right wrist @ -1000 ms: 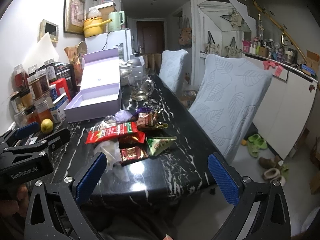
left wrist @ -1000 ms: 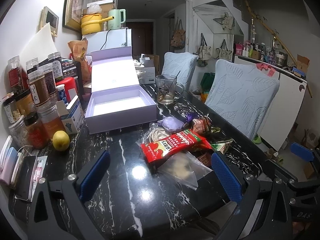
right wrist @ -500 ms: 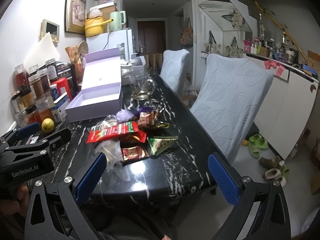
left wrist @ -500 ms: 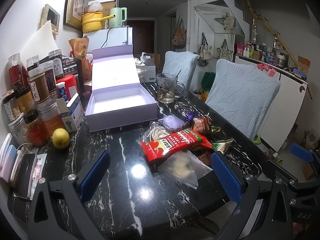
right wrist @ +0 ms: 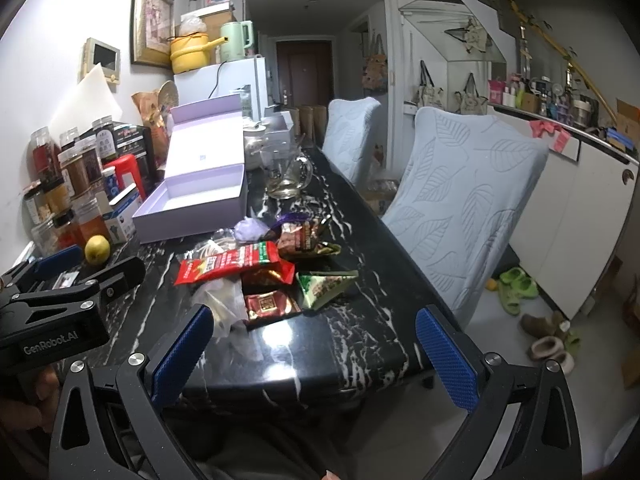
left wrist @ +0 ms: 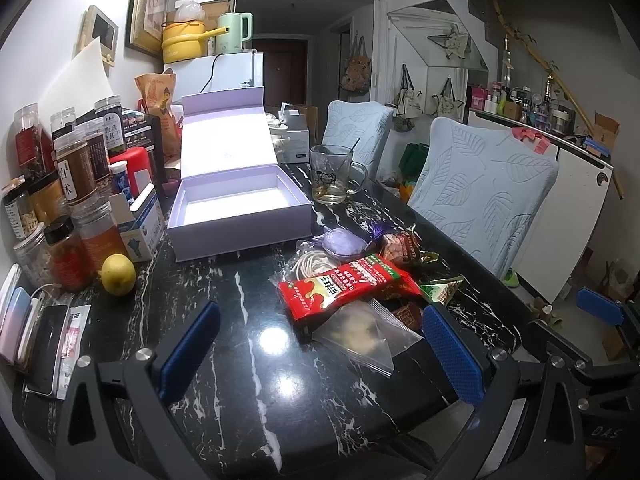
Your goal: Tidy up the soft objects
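We find both tools idle: left gripper (left wrist: 320, 354) and right gripper (right wrist: 312, 354) spread wide, holding nothing, above the near table (left wrist: 248, 392) edge. The snack packets (left wrist: 344, 286) lie heaped just before the open lilac box (left wrist: 240, 216), presumably their destination.

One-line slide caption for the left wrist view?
Open left gripper hovers over a black marble table, facing a pile of snack packets topped by a red packet, with an open lavender box behind.
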`<state>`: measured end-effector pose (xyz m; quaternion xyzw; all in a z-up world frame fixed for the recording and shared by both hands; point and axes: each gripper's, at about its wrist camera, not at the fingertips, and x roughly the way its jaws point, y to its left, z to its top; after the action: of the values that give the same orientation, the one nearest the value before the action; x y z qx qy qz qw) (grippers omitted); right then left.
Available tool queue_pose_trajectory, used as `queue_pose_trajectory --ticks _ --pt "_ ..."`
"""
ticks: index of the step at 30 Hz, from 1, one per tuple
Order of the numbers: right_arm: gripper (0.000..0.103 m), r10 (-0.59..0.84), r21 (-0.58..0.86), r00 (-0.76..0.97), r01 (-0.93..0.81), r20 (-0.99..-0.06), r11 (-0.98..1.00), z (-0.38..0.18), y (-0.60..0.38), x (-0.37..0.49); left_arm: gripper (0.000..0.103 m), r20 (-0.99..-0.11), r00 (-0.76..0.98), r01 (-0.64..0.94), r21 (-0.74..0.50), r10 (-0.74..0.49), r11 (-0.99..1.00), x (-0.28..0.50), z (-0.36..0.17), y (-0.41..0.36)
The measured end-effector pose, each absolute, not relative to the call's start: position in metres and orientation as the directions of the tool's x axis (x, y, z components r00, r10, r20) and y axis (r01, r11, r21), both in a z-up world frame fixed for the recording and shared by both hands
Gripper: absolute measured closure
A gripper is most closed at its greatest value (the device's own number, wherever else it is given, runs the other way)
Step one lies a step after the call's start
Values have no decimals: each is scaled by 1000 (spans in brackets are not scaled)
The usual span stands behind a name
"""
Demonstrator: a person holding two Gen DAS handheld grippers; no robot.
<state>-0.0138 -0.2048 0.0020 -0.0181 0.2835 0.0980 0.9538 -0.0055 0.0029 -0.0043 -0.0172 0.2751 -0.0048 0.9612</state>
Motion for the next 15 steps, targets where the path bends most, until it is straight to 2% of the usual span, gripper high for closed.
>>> queue_pose_trajectory --ticks 15 --pt "0 171 13 813 -197 -556 980 -2 -204 -12 0 -534 845 6 -40 -26 999 -6 -6 1"
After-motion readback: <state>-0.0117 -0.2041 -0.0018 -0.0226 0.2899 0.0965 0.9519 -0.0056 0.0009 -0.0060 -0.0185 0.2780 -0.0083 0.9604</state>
